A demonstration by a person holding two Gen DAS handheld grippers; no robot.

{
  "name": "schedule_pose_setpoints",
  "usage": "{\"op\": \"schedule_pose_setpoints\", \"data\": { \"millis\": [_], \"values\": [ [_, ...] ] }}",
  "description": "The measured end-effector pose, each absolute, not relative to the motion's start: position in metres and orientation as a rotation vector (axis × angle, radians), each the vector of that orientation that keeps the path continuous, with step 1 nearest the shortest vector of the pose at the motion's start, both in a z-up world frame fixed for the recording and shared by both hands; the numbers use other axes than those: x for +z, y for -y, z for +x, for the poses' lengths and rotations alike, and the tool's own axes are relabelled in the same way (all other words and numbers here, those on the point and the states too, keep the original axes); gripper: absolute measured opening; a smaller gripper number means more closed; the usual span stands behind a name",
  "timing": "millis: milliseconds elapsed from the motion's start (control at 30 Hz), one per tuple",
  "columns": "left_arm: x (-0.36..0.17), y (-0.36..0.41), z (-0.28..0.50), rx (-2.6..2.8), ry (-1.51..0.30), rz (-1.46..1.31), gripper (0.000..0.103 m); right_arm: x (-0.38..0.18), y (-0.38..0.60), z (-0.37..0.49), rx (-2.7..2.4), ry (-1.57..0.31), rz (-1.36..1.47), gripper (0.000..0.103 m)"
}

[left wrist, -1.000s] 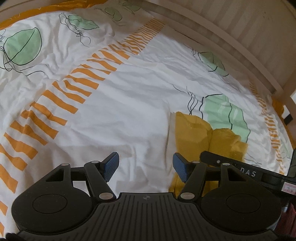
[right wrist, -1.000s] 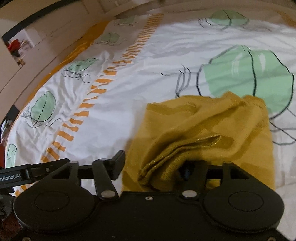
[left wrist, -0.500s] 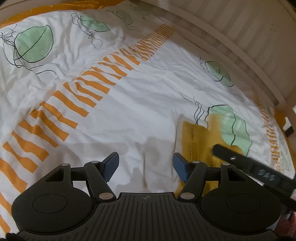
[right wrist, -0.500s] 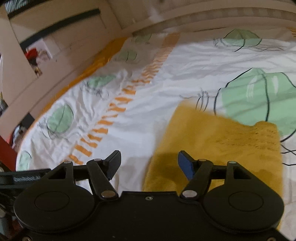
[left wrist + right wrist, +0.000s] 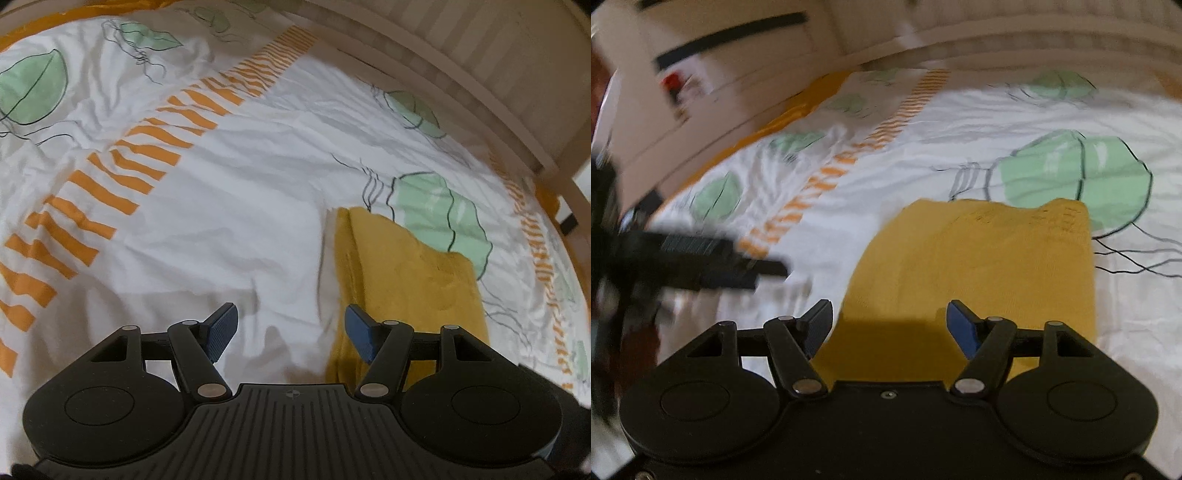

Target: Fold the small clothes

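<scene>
While the mustard-yellow garment [image 5: 979, 266] lies folded into a flat rectangle on the bed's white sheet [image 5: 221, 229], printed with green leaves and orange stripes, both tools hang above it empty. The right hand-held gripper [image 5: 888, 328] hovers over the garment's near edge, jaws spread, grasping nothing. The left hand-held gripper [image 5: 290, 330] is likewise released, just beside the fold's left edge.
</scene>
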State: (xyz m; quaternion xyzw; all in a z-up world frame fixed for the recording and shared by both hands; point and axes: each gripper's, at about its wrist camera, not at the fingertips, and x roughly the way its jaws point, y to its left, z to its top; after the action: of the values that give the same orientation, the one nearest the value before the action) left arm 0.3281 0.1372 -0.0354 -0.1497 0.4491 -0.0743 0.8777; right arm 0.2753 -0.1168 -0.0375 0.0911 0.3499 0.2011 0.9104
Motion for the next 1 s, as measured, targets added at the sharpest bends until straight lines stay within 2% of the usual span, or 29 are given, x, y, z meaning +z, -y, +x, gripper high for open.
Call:
{"op": "schedule_pose_setpoints", "data": {
  "millis": [267,400,700,733,800,1000],
  "values": [
    [-0.04,-0.126,0.327,-0.172,-0.949,-0.278,0.062,-0.044,0.068,0.245,0.504,-0.647,-0.083,0.07],
    [-0.041,-0.124,0.327,-0.176,-0.952,-0.27,0.062,-0.052,0.054,0.244,0.511,-0.641,-0.206,0.053],
    [-0.043,-0.119,0.326,-0.186,-0.959,-0.262,0.062,-0.062,0.05,0.242,0.51,-0.628,-0.296,0.05],
    [-0.043,-0.119,0.327,-0.188,-0.959,-0.262,0.062,-0.062,0.05,0.243,0.511,-0.631,-0.288,0.046],
    [-0.044,-0.118,0.327,-0.192,-0.96,-0.262,0.062,-0.06,0.054,0.248,0.513,-0.638,-0.238,0.01],
    [-0.039,-0.119,0.325,-0.196,-0.928,-0.269,0.062,-0.041,0.077,0.252,0.553,-0.615,0.071,0.011]
  ]
}}
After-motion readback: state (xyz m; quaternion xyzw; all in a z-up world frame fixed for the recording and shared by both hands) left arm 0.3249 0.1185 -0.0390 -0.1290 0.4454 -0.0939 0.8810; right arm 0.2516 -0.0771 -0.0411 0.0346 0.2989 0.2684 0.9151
